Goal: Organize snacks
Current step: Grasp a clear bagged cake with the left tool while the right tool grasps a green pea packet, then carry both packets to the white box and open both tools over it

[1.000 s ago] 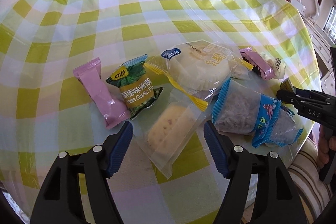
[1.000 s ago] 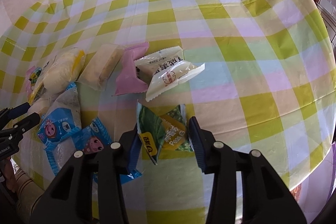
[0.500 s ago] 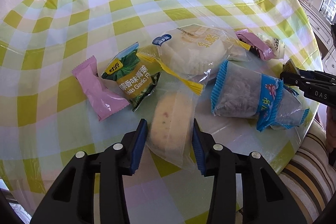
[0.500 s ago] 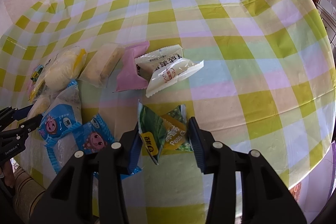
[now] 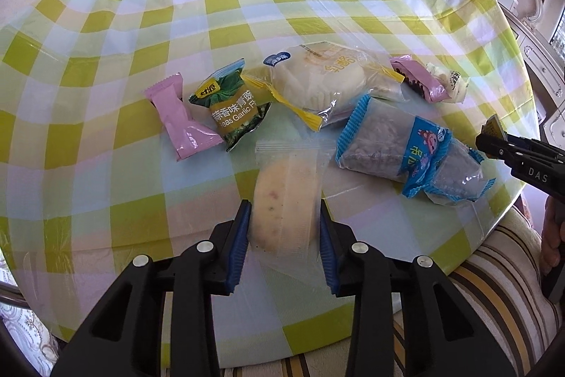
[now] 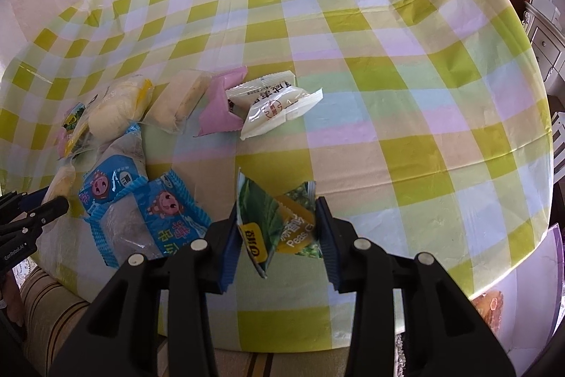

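So the round surface (image 5: 317,6) with the yellow-green checked plastic cloth is carrying the whole pile, and everything's bunched toward the near edge, probably because that's within easy reach of both hands. Biggest item is the white bun pack (image 5: 317,80) with yellow trim, sitting in the middle of the cluster and overlapping its neighbours. Next, the blue-ended cartoon packs (image 5: 399,147) are lying just beside it toward the right, one partly over the other. Then the left tool (image 5: 285,228) is clamping the clear-wrapped yellow cake (image 5: 282,200) across its width, blue pads pressing both sides of the wrapper; I'm guessing it's gripping the near end because that's the part sticking out of the pile. Whether it's lifted off the cloth yet I can't tell. The right tool (image 6: 277,228) is pinching a green garlic peas packet (image 6: 279,221), which is standing on edge and crumpled between the pads, near the surface's front edge and apart from the rest. A second green peas packet (image 5: 231,105) is lying next to a pink candy wrapper (image 5: 180,119) at the left end of the cluster, so my guess is like is getting paired with like. Smallest: another pink wrapper (image 5: 416,76) touching a white sachet (image 5: 446,82).
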Demonstrator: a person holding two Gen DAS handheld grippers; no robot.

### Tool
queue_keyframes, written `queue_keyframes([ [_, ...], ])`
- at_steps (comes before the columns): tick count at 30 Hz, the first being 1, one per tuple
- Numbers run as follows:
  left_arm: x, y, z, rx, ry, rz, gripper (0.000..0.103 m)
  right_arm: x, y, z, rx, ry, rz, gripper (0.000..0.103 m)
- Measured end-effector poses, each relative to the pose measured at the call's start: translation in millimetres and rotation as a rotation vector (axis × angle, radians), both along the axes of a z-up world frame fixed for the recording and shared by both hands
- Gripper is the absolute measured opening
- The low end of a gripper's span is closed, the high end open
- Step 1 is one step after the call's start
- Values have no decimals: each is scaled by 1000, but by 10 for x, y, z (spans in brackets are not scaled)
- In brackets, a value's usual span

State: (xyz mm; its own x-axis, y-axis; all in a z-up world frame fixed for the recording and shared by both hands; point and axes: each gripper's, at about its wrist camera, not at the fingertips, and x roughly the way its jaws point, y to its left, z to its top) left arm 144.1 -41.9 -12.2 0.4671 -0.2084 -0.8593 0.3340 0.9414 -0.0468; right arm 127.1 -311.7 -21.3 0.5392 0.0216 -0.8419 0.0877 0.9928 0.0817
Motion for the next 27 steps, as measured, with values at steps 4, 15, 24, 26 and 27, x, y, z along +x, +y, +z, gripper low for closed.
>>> queue_keyframes([
  [4,-121,-28,109,0,-29,12,35,-97,-30,35,4,-7,-5,40],
  [15,-414,-255,330,-8,-75,-30,35,-321,-145,171,11,-38,-22,40],
  [24,-574,-578,462,-29,-94,-92,35,-540,-366,306,35,-63,-51,39],
  [26,-607,-681,476,-33,-95,-116,35,-602,-439,328,36,-67,-65,40],
  [27,-617,-734,482,-34,-96,-128,35,-634,-480,336,37,-68,-72,40],
])
